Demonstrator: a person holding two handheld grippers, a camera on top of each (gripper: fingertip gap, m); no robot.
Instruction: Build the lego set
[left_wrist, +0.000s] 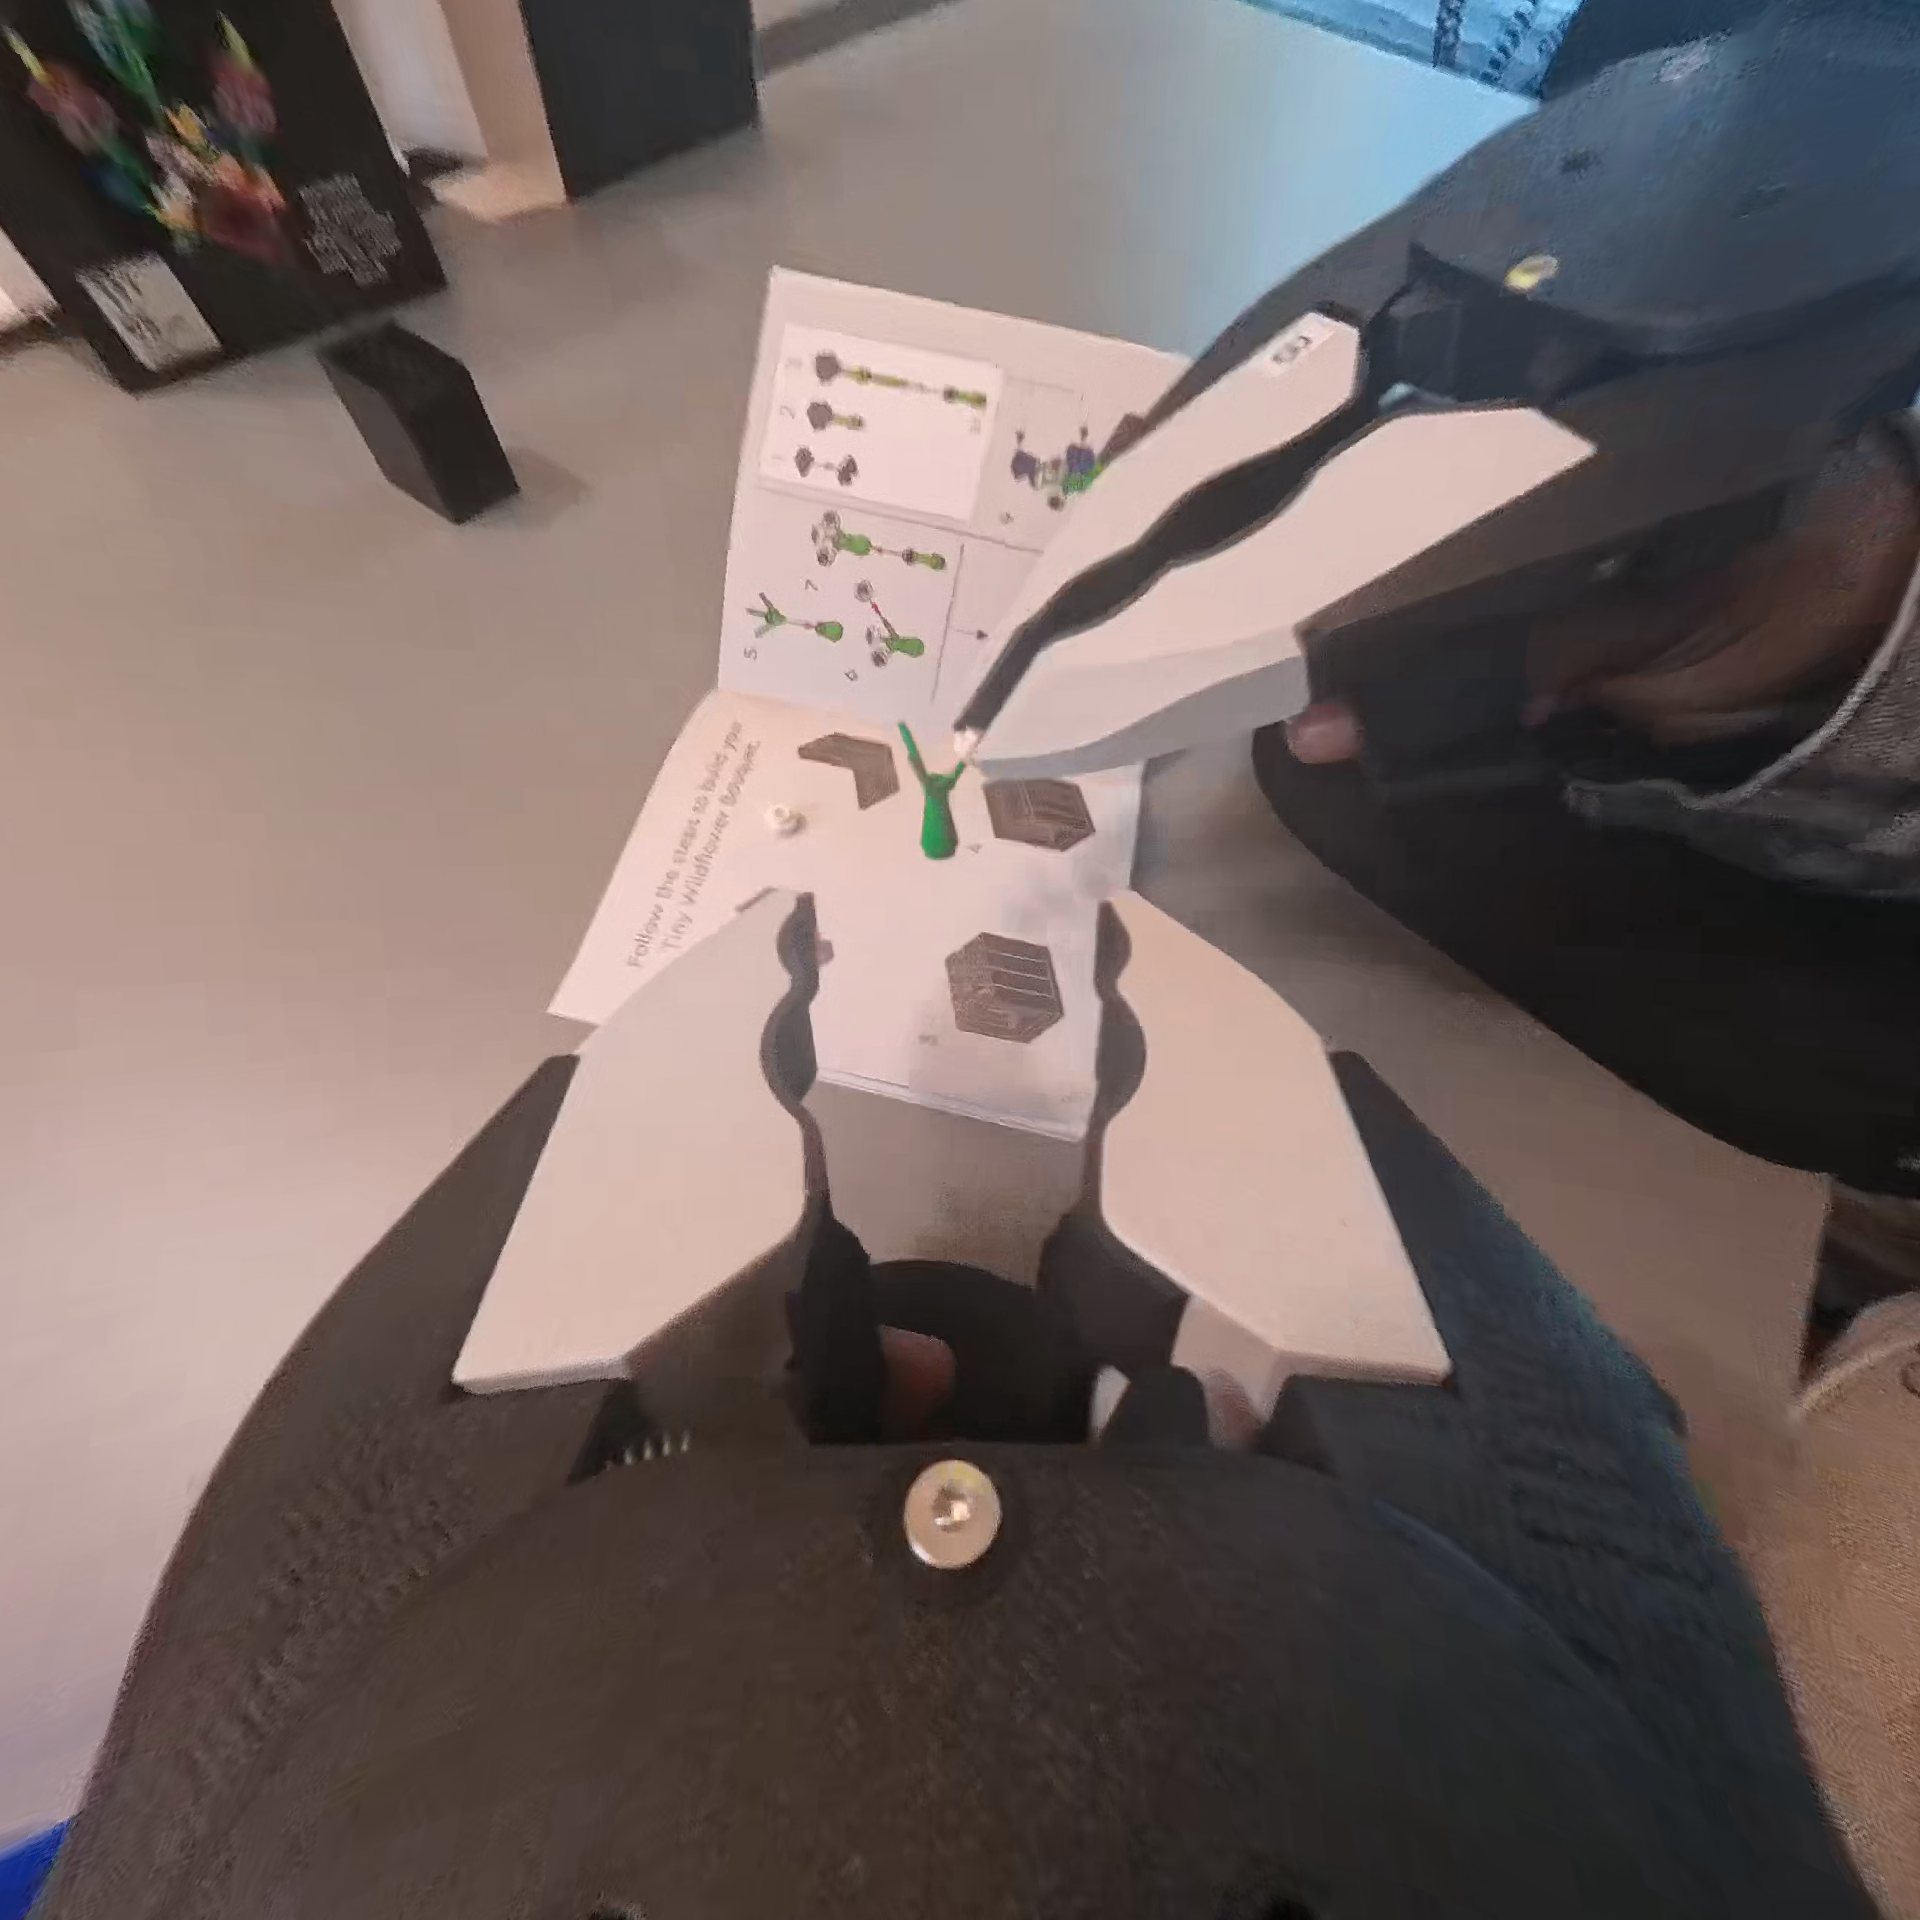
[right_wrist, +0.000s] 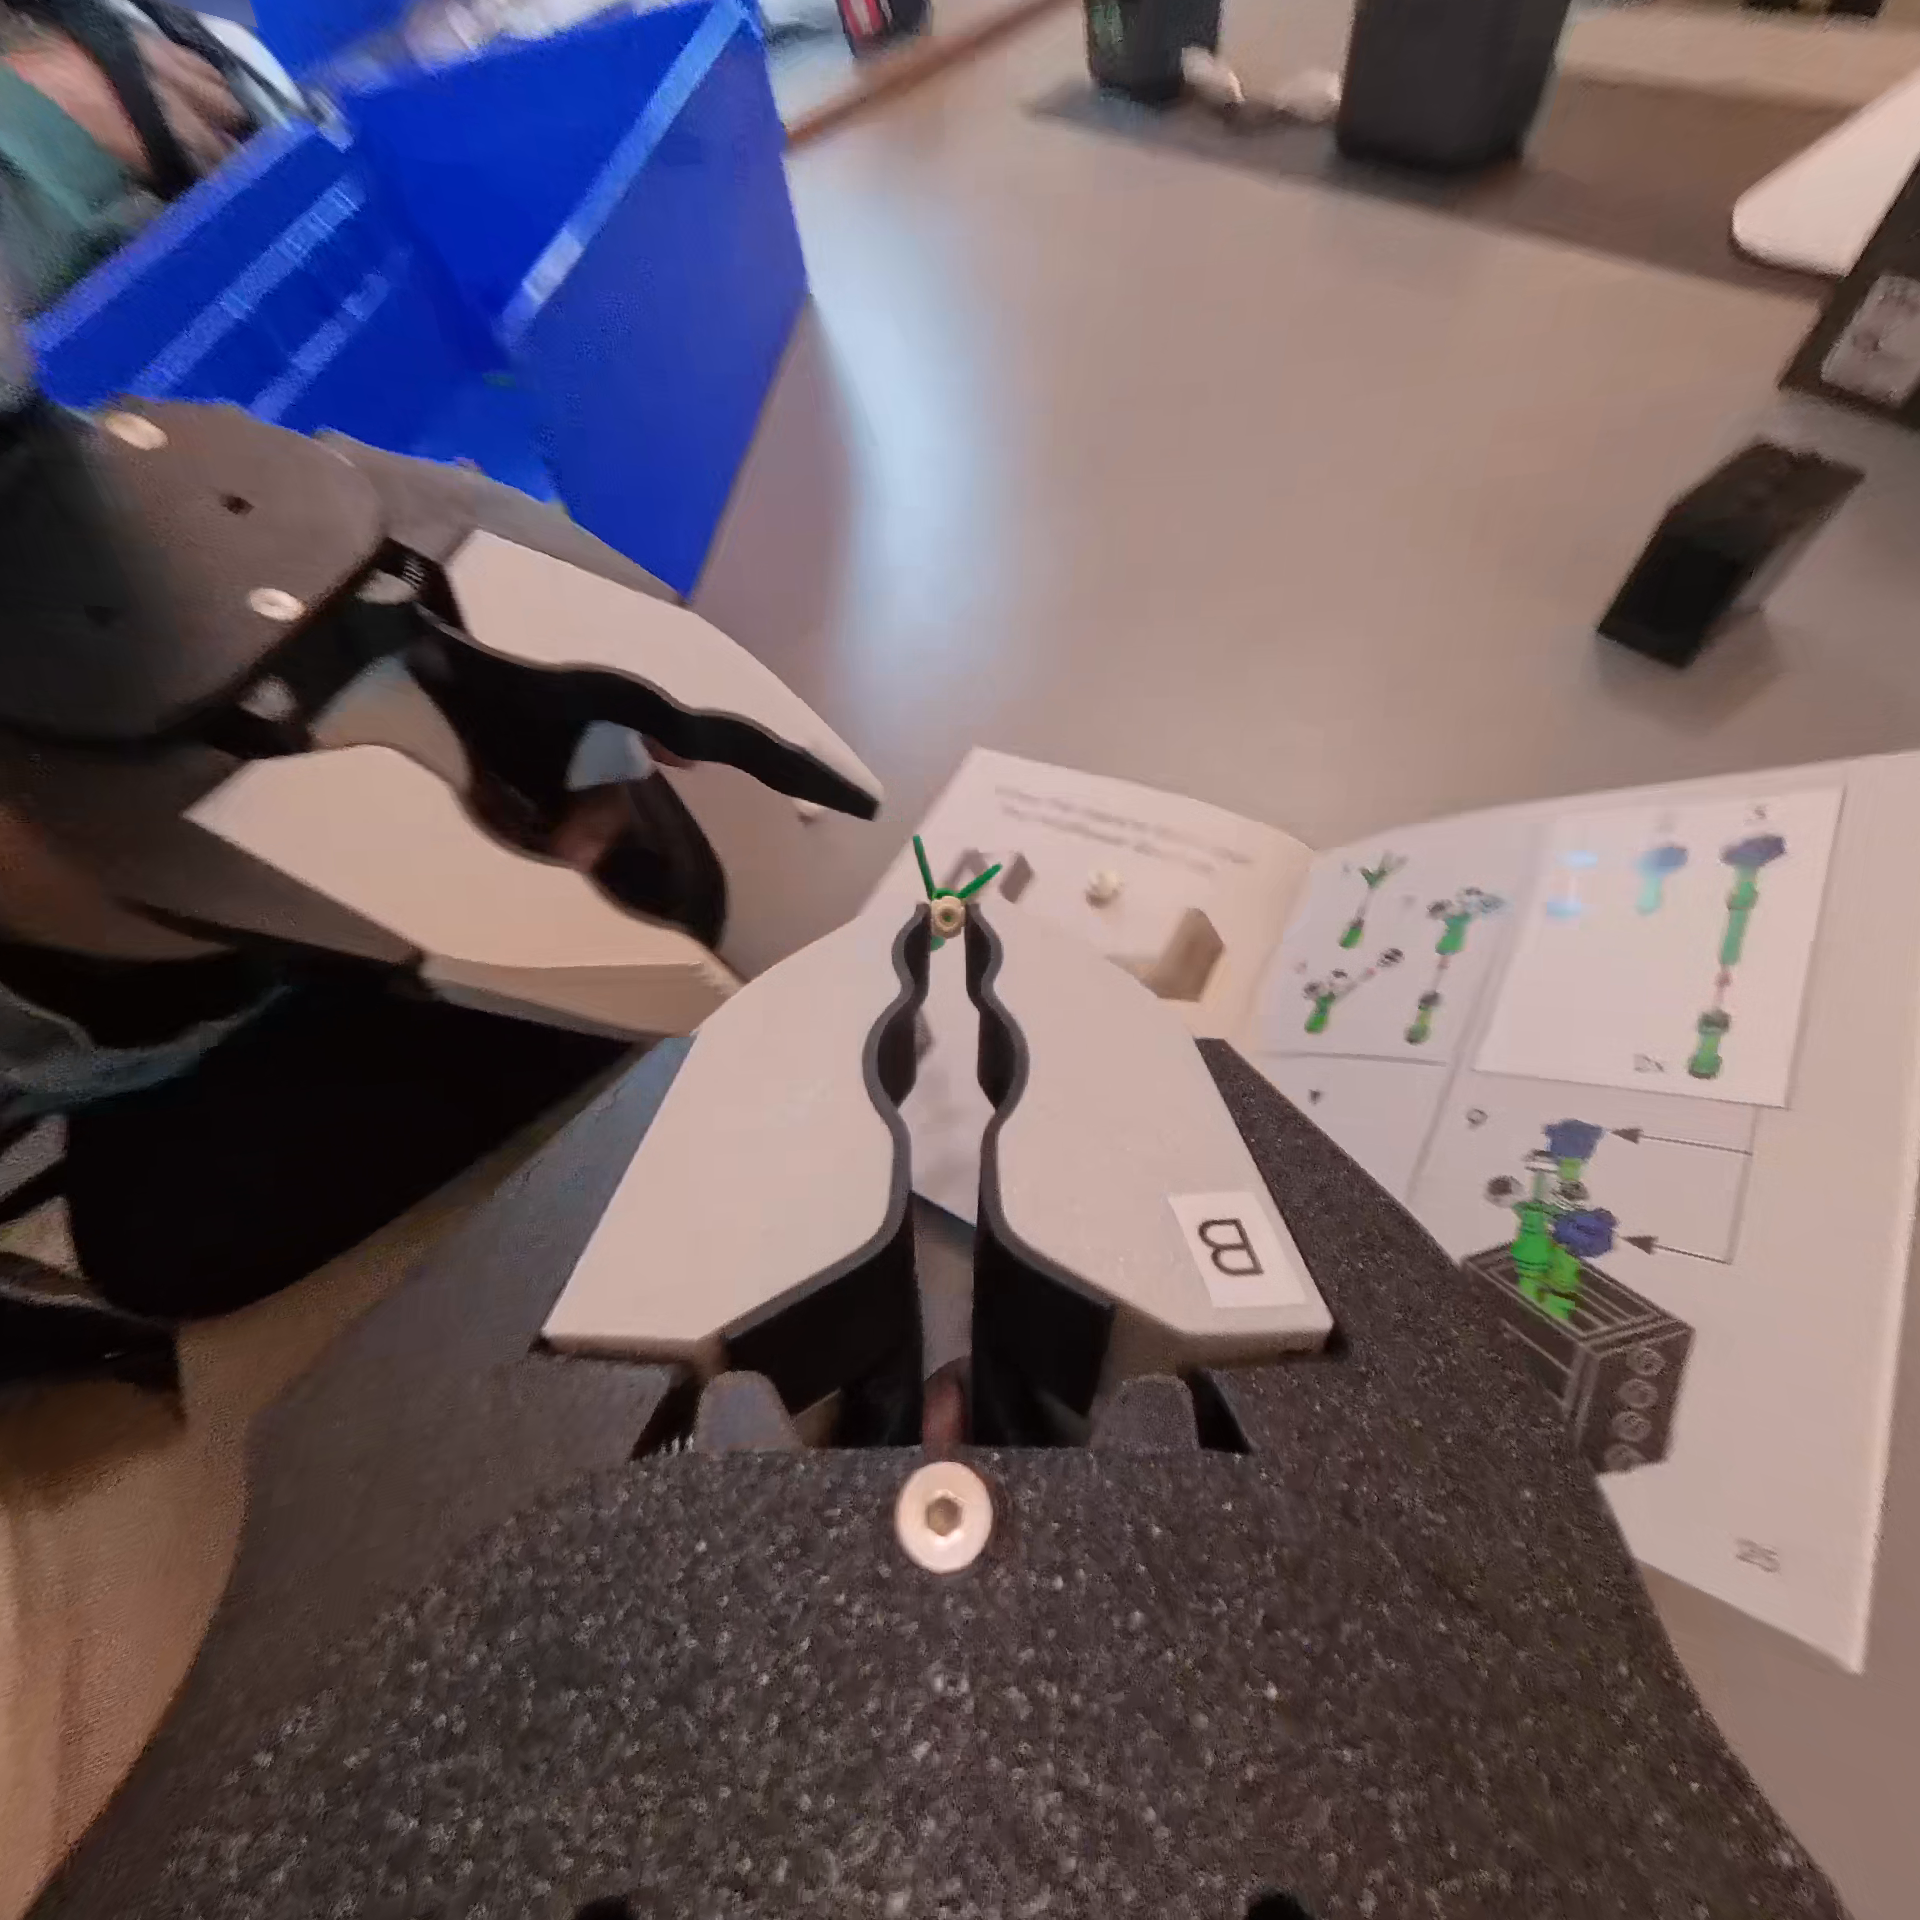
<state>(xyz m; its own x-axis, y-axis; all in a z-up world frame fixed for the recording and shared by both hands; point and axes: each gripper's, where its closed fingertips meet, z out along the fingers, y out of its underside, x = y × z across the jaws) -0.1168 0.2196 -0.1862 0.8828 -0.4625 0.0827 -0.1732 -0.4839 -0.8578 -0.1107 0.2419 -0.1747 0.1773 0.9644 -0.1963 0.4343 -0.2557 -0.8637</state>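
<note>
You are pinching a small white piece (right_wrist: 945, 916) in the right hand-held gripper (right_wrist: 948, 920) against the green stem (left_wrist: 935, 800), standing at the booklet's (left_wrist: 883, 436) 6 o'clock; the left hand-held gripper (left_wrist: 951, 914) is gaping empty, so a sideways push risks toppling the unsupported stem.

Glossy green plastic stem (left_wrist: 935, 795), matt paper booklet (left_wrist: 883, 582), smooth grey table (left_wrist: 312, 779).

Two handheld grippers with pale grey fingers are seen, the left gripper (left_wrist: 951, 914) and the right gripper (right_wrist: 948, 920). One open white instruction booklet (left_wrist: 883, 582) is counted on the grey tabletop (left_wrist: 312, 779). One green forked stem piece (left_wrist: 935, 795) and two small round white pieces (left_wrist: 781, 821) (right_wrist: 947, 915) are counted. One blue plastic bin (right_wrist: 499, 281), one small black block (left_wrist: 421, 421) and one dark printed box (left_wrist: 208, 177) are counted.
</note>
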